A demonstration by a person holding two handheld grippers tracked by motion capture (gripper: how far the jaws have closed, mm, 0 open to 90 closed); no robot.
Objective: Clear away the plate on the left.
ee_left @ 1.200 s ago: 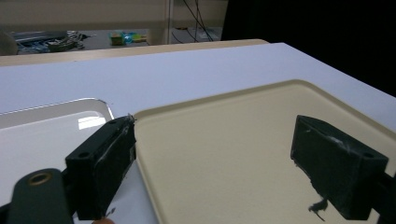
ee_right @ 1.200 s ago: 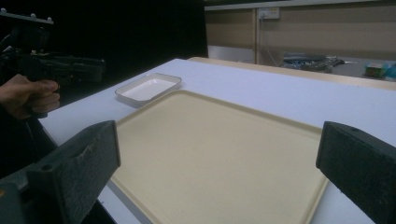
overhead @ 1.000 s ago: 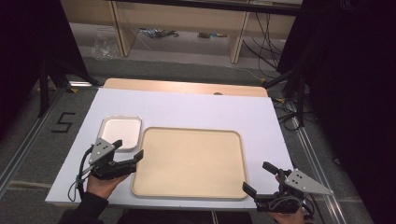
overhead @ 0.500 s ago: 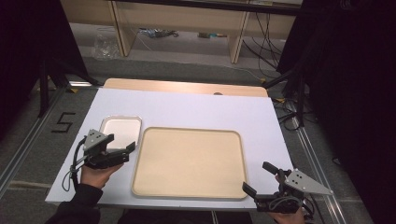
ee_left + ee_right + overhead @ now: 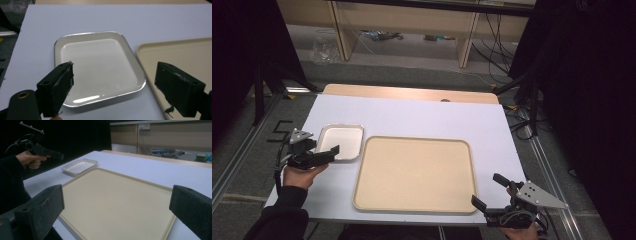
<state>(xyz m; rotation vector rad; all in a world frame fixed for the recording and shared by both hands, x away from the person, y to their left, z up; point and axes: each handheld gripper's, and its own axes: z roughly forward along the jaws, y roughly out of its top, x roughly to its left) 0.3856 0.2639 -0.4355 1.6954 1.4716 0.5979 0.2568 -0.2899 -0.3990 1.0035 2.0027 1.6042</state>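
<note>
Here, the lines below went one view after another.

High view – small tray: the small tray [image 5: 341,142] lay flat on the white worktop [image 5: 422,112], just left of the big tray [image 5: 414,173], their rims close but apart.
High view – left gripper: the left gripper [image 5: 328,153] hung at the small tray's near left corner, jaws spread, gripping nothing; it looked lined up to take the rim.
High view – right gripper: the right gripper [image 5: 490,191] sat low at the big tray's near right corner, jaws wide apart and empty, seemingly waiting.
High view – long axis: the small tray's longer side ran roughly left to right across the worktop, parallel to the big tray's longer side.

Left gripper view – small tray: the small tray [image 5: 100,67] lay ahead between the two black jaws, shiny rim up, empty.
Left gripper view – jaws: open, wide enough to straddle the near edge, neither jaw touching the rim.
Left gripper view – big tray: its corner [image 5: 180,53] showed just beside the small tray.

Right gripper view – big tray: the big tray [image 5: 117,202] spread flat between the open jaws, bare.
Right gripper view – small tray: the small tray [image 5: 79,166] lay beyond the far corner, near the left gripper [image 5: 58,156] held in a hand [image 5: 32,160].
</note>
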